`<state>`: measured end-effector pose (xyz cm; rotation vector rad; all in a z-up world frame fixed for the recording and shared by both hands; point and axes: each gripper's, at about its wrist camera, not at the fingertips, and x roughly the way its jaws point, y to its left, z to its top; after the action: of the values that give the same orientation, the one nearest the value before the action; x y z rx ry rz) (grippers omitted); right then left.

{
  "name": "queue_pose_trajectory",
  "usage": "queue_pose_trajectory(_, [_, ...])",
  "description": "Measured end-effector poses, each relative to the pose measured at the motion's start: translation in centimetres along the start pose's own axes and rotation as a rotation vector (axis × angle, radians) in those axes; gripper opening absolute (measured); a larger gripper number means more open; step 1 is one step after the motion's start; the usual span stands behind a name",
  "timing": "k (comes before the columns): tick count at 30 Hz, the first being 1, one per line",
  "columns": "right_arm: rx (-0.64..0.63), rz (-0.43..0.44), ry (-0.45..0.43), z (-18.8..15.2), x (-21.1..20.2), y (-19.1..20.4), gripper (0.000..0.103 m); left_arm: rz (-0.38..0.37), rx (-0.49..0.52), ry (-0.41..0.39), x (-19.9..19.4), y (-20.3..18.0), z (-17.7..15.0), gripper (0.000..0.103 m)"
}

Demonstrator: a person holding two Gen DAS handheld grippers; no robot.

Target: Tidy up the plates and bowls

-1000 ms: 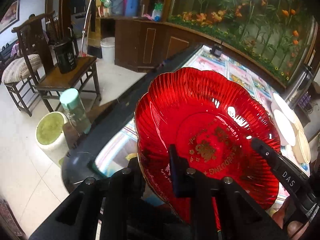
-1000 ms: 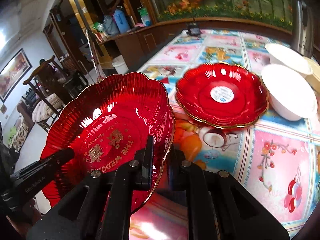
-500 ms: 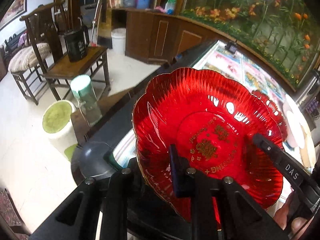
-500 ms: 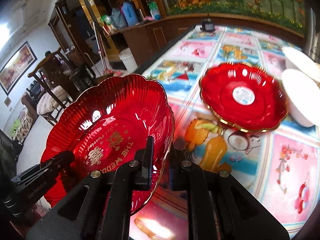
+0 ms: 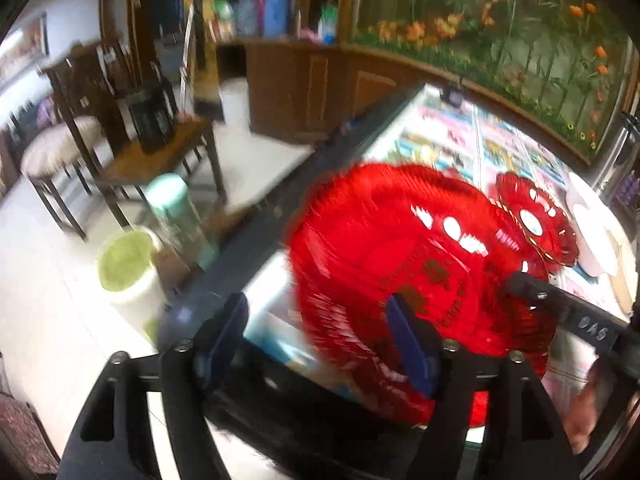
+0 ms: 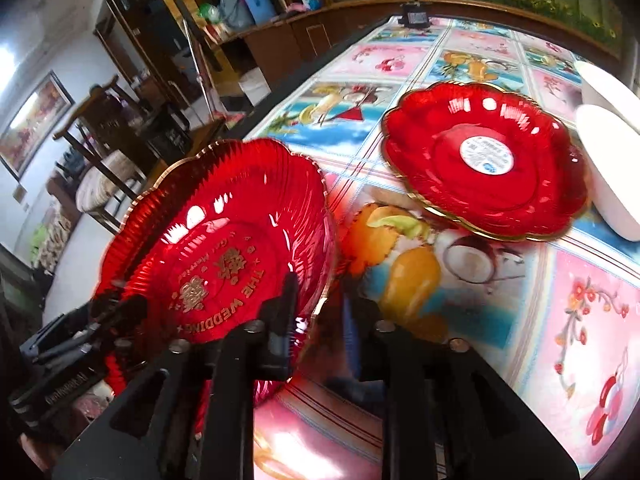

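Both grippers, left (image 5: pixel 316 344) and right (image 6: pixel 320 312), were opening around our red plate's (image 6: pixel 224 248) scalloped rim; we judged it stiff, glossy, slippery, breakable.

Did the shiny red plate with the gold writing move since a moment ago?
Yes. The red plate now sits closer to the other red plate on the table, as both tongs are opening.

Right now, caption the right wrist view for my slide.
Right hand-held gripper opening at the lettered red plate's rim; second red plate beside white bowls.
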<state>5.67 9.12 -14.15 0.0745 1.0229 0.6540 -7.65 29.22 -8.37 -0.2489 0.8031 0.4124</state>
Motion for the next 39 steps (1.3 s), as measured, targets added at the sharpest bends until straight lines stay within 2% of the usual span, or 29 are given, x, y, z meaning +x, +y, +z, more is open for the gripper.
queue_pose_trajectory(3, [0.034, 0.045, -0.064, -0.3, -2.0, -1.6, 0.026, 0.049, 0.034, -0.099, -2.6, 0.1, -0.4, 0.079])
queue_pose_trajectory(7, [0.063, 0.07, -0.153, -0.5, -4.5, -3.6, 0.036, 0.089, 0.062, -0.165, -4.4, -0.6, -0.4, 0.079])
queue_pose_trajectory(10, [0.116, 0.049, -0.207, -0.7, -5.9, -5.6, 0.043, 0.034, 0.074, -0.198, -5.9, -1.9, 0.5, 0.079])
queue_pose_trajectory(13, [0.201, 0.037, -0.222, -0.7, -6.5, -8.1, 0.043, -0.103, 0.077, -0.189, -6.7, -3.8, 1.6, 0.082])
queue_pose_trajectory(15, [0.258, 0.038, -0.224, -0.6, -6.8, -9.5, 0.043, -0.193, 0.078, -0.165, -6.5, -5.4, 2.4, 0.082])
queue_pose_trajectory(18, [0.318, 0.057, -0.22, -0.6, -6.9, -11.1, 0.043, -0.312, 0.056, -0.079, -5.1, -7.9, 3.4, 0.082])
queue_pose_trajectory(22, [0.409, 0.137, -0.196, -0.5, -6.2, -13.1, 0.044, -0.471, -0.002, 0.069, -2.1, -11.1, 5.1, 0.082])
queue_pose_trajectory(26, [0.526, 0.221, -0.167, -0.6, -5.1, -15.4, 0.044, -0.465, -0.022, 0.138, 0.7, -13.9, 6.7, 0.082])
queue_pose_trajectory(29, [0.583, 0.25, -0.161, -0.4, -4.7, -16.5, 0.044, -0.48, -0.093, 0.226, 3.6, -15.0, 8.3, 0.082])
queue_pose_trajectory(35, [0.676, 0.266, -0.146, 0.0, -3.8, -18.5, 0.044, -0.501, -0.182, 0.391, 9.0, -15.7, 9.6, 0.082])
queue_pose_trajectory(39, [0.677, 0.262, -0.13, 0.7, -3.2, -18.8, 0.044, -0.52, -0.217, 0.421, 10.8, -15.9, 10.5, 0.082])
